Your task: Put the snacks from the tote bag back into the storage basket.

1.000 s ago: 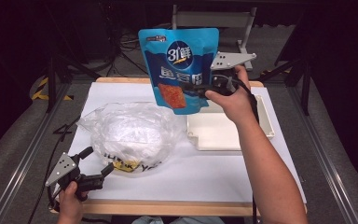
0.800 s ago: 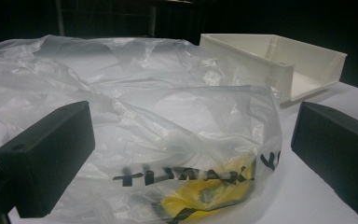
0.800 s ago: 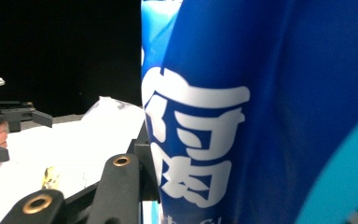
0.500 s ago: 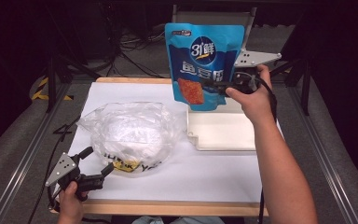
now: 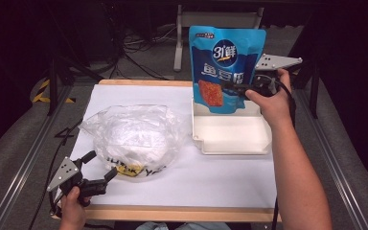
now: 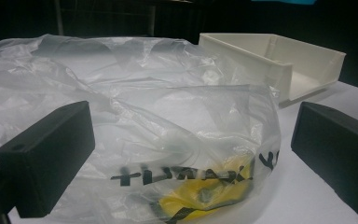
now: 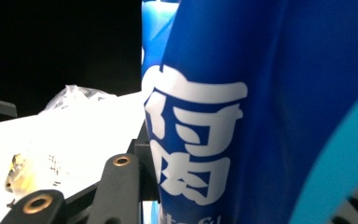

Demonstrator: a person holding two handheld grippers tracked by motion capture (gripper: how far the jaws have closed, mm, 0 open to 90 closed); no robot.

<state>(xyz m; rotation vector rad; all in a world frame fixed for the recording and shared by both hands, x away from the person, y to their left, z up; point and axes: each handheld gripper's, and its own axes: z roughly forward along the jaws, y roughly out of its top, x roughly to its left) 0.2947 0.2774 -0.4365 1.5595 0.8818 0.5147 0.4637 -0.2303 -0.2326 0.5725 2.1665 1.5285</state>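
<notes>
From the high view, the right gripper point(image 5: 239, 89) has its jaws clamped on the lower part of a glossy blue stand-up snack pouch with white lettering point(image 5: 226, 57), holding it upright above the far wall of a shallow cream plastic tray point(image 5: 232, 143) that sits toward the right edge of the white-covered worktop point(image 5: 220, 177). Held vertical like that, the pouch looks lined up to be lowered into the tray, whose floor is bare. The left gripper point(image 5: 100, 165) rests at the near left corner, jaws spread, just beside a crumpled clear plastic bag with black and yellow print point(image 5: 134, 136). Bare worktop lies between bag and tray and along the near edge.

In the left gripper view, the two black jaws stand wide apart on either side of the bag's point(image 6: 168, 140) printed near edge, gripping nothing; the tray point(image 6: 279, 65) lies beyond.

In the right gripper view, the pouch point(image 7: 242, 116) presses close against the jaws, the bag point(image 7: 74, 95) lying well apart.
</notes>
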